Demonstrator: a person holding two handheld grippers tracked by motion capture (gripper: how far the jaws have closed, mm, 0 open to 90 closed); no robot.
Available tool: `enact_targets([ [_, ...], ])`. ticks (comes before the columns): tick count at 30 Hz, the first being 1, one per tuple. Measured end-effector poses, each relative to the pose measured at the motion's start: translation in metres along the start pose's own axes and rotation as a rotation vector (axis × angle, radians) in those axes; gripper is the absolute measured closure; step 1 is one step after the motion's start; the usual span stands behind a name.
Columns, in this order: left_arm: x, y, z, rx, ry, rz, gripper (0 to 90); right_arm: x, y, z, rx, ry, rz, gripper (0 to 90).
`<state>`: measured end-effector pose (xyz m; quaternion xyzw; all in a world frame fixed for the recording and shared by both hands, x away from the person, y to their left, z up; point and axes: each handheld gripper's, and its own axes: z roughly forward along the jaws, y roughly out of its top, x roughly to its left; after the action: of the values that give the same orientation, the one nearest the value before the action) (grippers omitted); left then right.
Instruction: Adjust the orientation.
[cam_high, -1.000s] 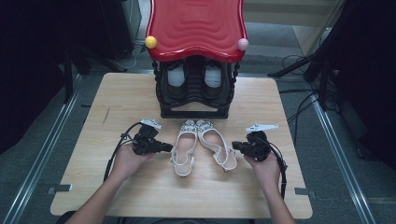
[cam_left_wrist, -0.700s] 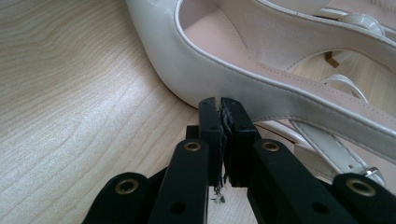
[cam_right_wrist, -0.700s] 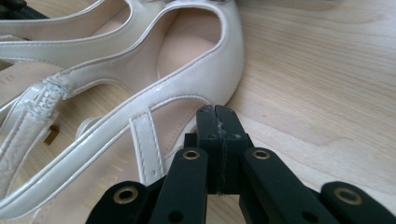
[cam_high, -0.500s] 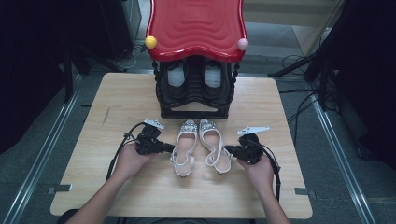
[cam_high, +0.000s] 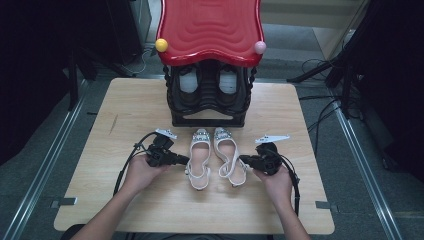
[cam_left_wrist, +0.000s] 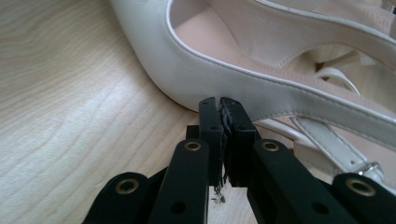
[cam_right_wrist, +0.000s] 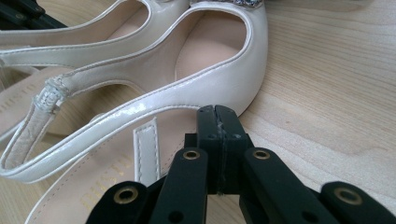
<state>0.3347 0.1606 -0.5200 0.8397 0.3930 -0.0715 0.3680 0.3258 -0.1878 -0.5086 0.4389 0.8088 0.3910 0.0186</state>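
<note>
Two white slingback sandals lie side by side on the wooden table (cam_high: 125, 125), toes toward the rack: the left sandal (cam_high: 200, 159) and the right sandal (cam_high: 229, 155). My left gripper (cam_high: 186, 161) is shut, nothing between its jaws, and its tips touch the left sandal's outer side. In the left gripper view the closed tips of the left gripper (cam_left_wrist: 222, 105) meet the white upper of the left sandal (cam_left_wrist: 243, 79). My right gripper (cam_high: 242, 160) is shut too, against the right sandal's outer side. The right gripper view has the right gripper (cam_right_wrist: 216, 112) at the rim of the right sandal (cam_right_wrist: 210, 88).
A black shoe rack (cam_high: 207, 107) with a red wavy top (cam_high: 210, 30) stands at the table's far middle, with a dark pair of shoes (cam_high: 189, 82) inside. A yellow ball (cam_high: 161, 45) and a pink ball (cam_high: 260, 47) sit on the top's corners. Dark cables lie on the floor at right.
The right gripper moved left and pushed the right sandal inward. The sandals, splayed at the heels before, now lie nearly parallel and close together. The left gripper stayed put.
</note>
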Motion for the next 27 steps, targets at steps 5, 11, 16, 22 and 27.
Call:
enact_targets([
  [5,-0.004,0.000,0.002,0.011,-0.007,0.011,87.3,0.000,0.000,0.000,0.000,0.011,0.009,90.0],
  [11,-0.007,0.000,0.004,0.018,-0.015,0.018,86.4,0.003,0.000,0.002,0.006,0.021,0.009,90.0],
  [16,-0.007,0.000,0.005,0.015,-0.015,0.016,86.4,0.007,0.000,0.004,0.013,0.038,-0.002,90.0],
  [22,-0.008,0.000,0.005,0.014,-0.014,0.017,86.4,0.009,0.001,0.004,0.013,0.015,-0.011,90.0],
  [27,-0.008,0.000,0.006,0.011,-0.012,0.017,86.0,0.002,0.003,0.010,0.013,-0.022,0.026,90.0],
])
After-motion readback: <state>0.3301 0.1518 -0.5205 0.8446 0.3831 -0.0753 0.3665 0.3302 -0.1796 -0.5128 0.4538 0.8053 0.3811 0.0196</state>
